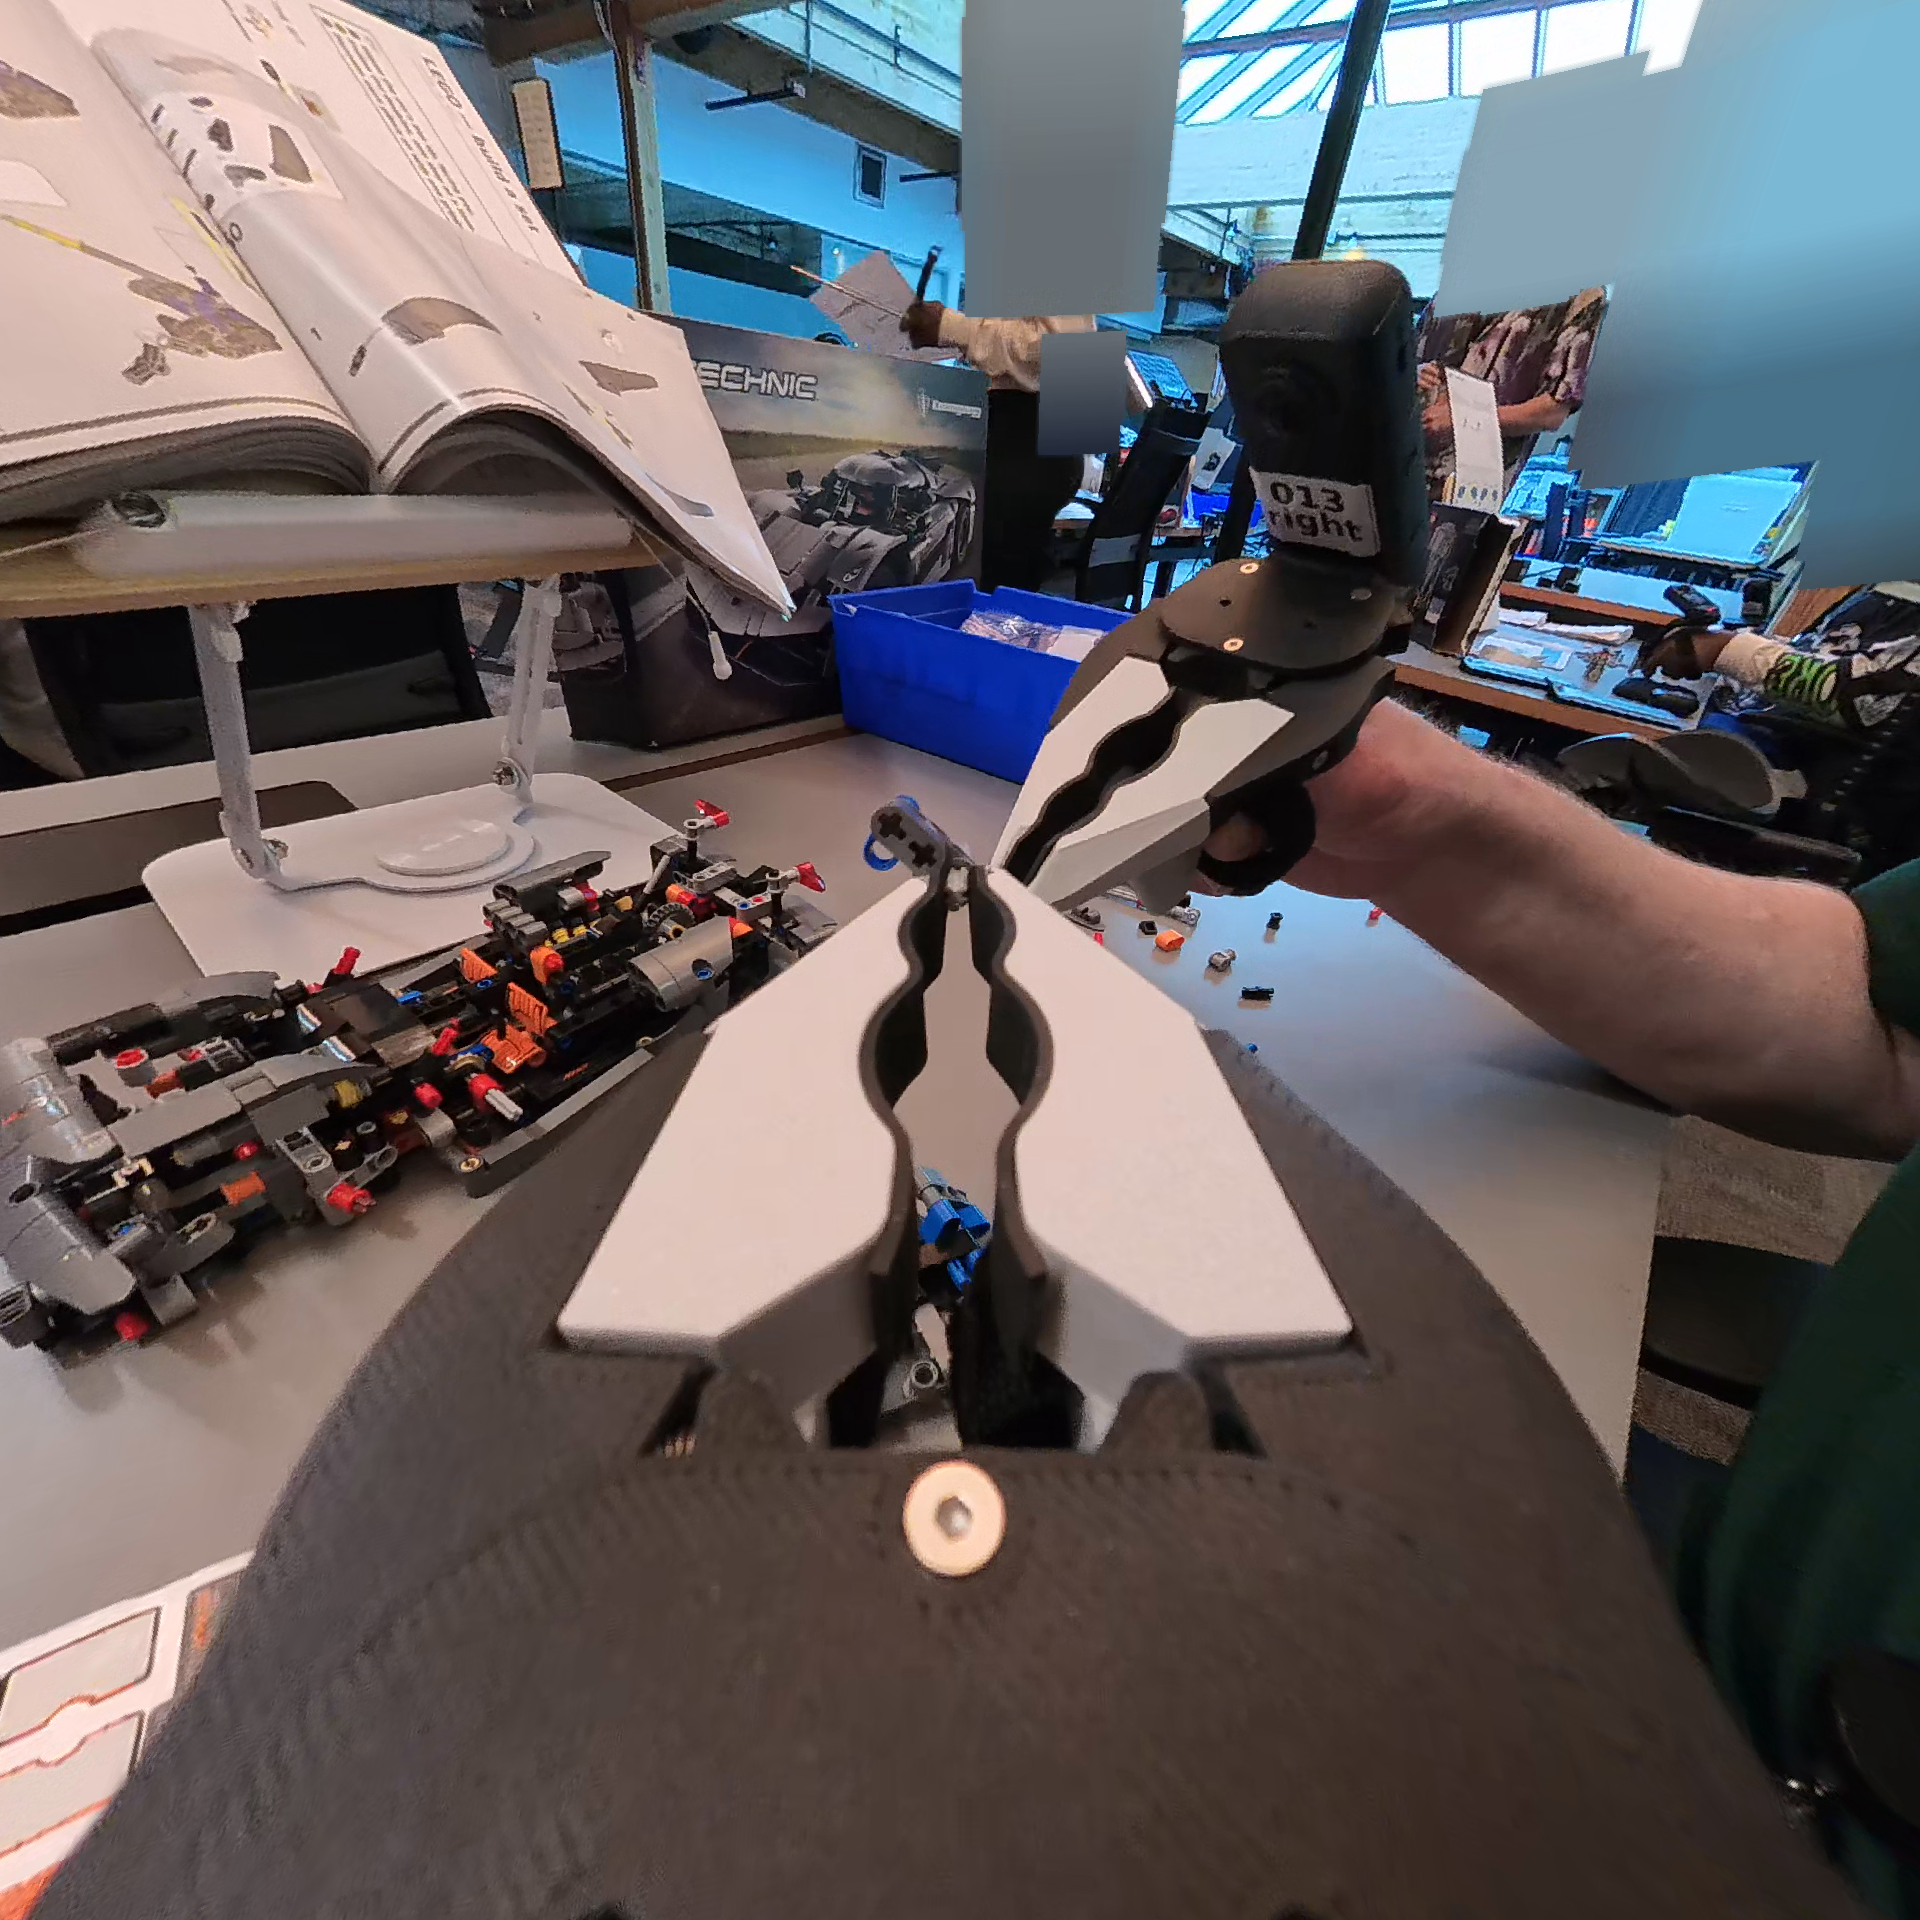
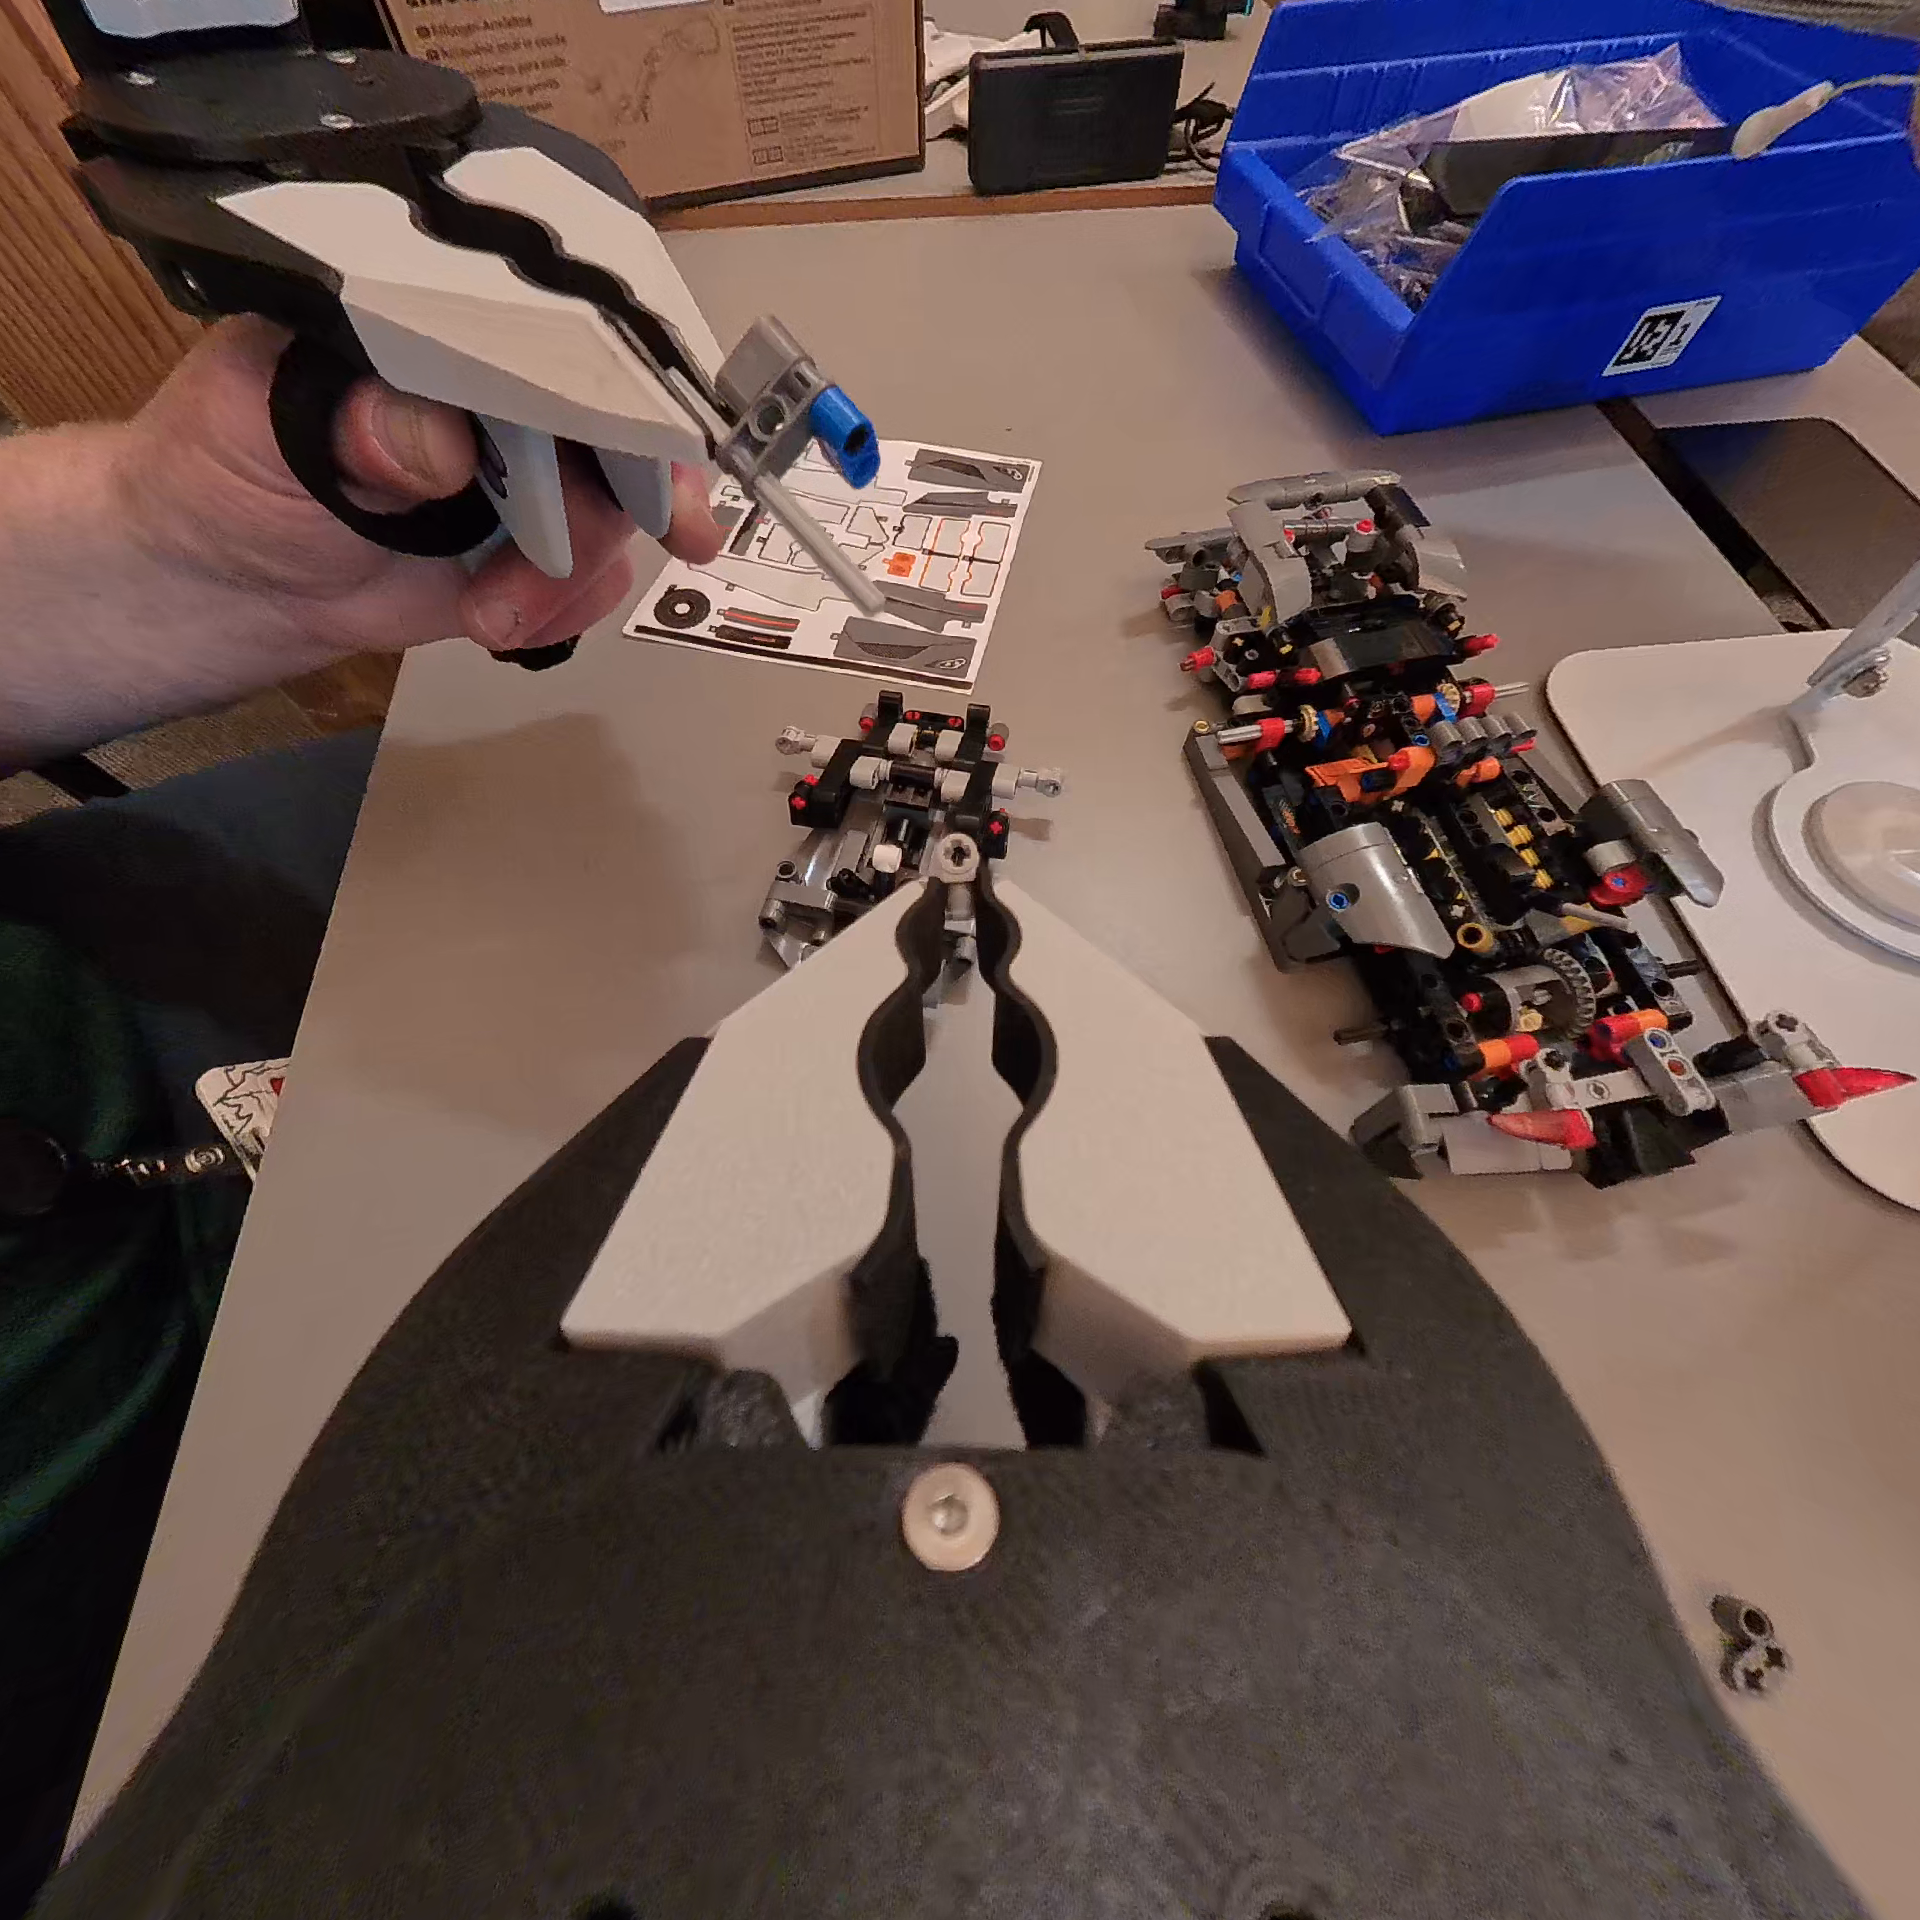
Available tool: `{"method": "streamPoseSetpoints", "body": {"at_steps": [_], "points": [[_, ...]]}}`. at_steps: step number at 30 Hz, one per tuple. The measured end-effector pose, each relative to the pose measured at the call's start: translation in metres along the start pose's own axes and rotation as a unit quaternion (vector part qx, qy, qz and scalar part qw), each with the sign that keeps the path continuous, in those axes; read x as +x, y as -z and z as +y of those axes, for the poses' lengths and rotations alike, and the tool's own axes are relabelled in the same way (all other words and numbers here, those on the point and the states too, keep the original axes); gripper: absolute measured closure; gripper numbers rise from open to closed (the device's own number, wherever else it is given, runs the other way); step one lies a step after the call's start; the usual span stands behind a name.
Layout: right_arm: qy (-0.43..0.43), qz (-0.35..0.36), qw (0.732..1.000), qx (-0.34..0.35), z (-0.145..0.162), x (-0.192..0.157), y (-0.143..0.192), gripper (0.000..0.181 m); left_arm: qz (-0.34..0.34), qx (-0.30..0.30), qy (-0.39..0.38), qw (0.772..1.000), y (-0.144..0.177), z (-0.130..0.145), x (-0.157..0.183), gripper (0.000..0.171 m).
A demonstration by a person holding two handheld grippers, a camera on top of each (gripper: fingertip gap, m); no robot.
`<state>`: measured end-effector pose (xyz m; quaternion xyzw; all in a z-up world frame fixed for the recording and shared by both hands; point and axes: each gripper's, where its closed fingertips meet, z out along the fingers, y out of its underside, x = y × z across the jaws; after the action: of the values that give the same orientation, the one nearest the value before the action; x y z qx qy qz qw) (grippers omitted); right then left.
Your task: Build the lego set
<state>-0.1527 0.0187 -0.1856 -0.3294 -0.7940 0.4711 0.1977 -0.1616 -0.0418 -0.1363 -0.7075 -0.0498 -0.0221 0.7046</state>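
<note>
Holding the grey connector point(image 2: 774, 400) in your left gripper point(image 2: 717, 426), line its axle up with the small bush pinched in your right gripper point(image 2: 956, 868).

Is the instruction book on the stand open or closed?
Open: the instruction book lies spread on the white stand, with pages showing on both sides.

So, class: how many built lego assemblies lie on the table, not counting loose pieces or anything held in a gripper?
2. The long car chassis lies right of centre beside the white stand base; the small sub-assembly lies just below the sticker sheet. Others may be hidden.
</note>
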Motion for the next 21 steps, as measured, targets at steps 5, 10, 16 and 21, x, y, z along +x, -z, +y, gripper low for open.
{"method": "streamPoseSetpoints", "body": {"at_steps": [5,10,16,21], "points": [[0.001,-0.005,1.0,-0.017,0.011,0.0,-0.004,0.178,-0.013,-0.006,0.01,1.0,0.011,0.004,-0.001,0.17],[-0.005,-0.009,0.999,-0.037,0.024,0.001,-0.009,0.178,-0.028,-0.001,0.049,0.998,0.027,0.01,-0.005,0.17],[-0.01,-0.016,0.998,-0.055,0.035,0.001,-0.014,0.178,-0.041,-0.002,0.111,0.993,0.039,0.027,-0.003,0.17],[-0.014,-0.036,0.995,-0.088,0.048,-0.008,-0.021,0.178,-0.052,-0.029,0.138,0.989,0.041,0.047,0.008,0.17]]}}
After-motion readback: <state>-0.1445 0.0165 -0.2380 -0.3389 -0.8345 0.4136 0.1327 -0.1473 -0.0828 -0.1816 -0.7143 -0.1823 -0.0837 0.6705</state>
